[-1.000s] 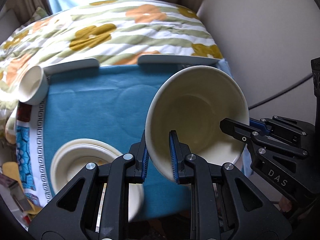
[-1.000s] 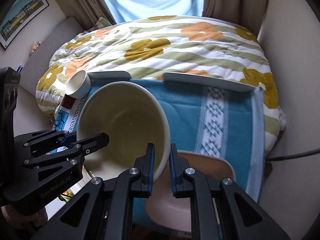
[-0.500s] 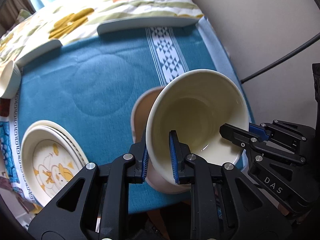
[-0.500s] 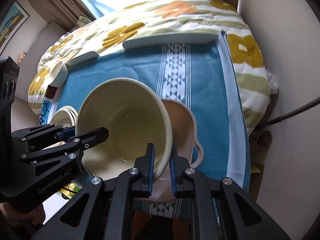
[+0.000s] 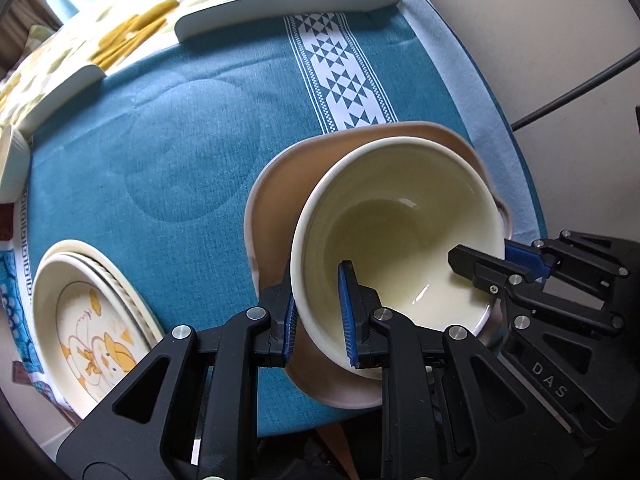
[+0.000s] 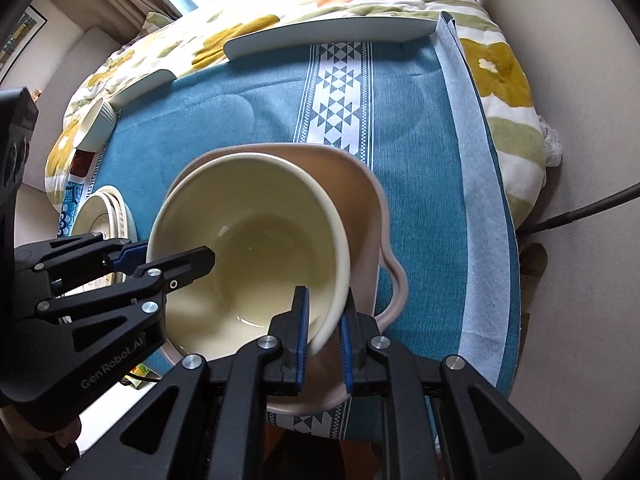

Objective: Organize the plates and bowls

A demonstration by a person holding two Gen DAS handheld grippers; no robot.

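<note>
Change: a second ago the cream bowl (image 5: pixel 400 232) hung over bare blue cloth, with the pink bowl (image 6: pixel 360 208) only peeking out beneath; now it hangs directly above the pink bowl, and the view has swung from the bed toward the counter's near right corner.
Meaning for the task: the bowl appears lined up for nesting into the pink one; lowering and release look like the remaining steps for this piece.
Left gripper (image 5: pixel 318 312): jaws closed on the cream bowl's rim at about 7 o'clock of the bowl in the left wrist view, one blue pad outside the wall, one inside.
Right gripper (image 6: pixel 323 336): jaws clamped on the rim at about 5 o'clock of the bowl in the right wrist view, again straddling the wall.
Bowl attitude: tilted, mouth turned toward the cameras; whether its base already touches the pink bowl cannot be told.
Pink bowl: on the counter (image 5: pixel 180 128), ringing the cream bowl from 9 to 3 o'clock, its handle at 4 o'clock in the right wrist view.
Stacked plates (image 5: pixel 92 312): at 8 o'clock in the left wrist view, well apart from both bowls.
Small white cup (image 6: pixel 96 124): at 10 o'clock on the counter's far left edge.
</note>
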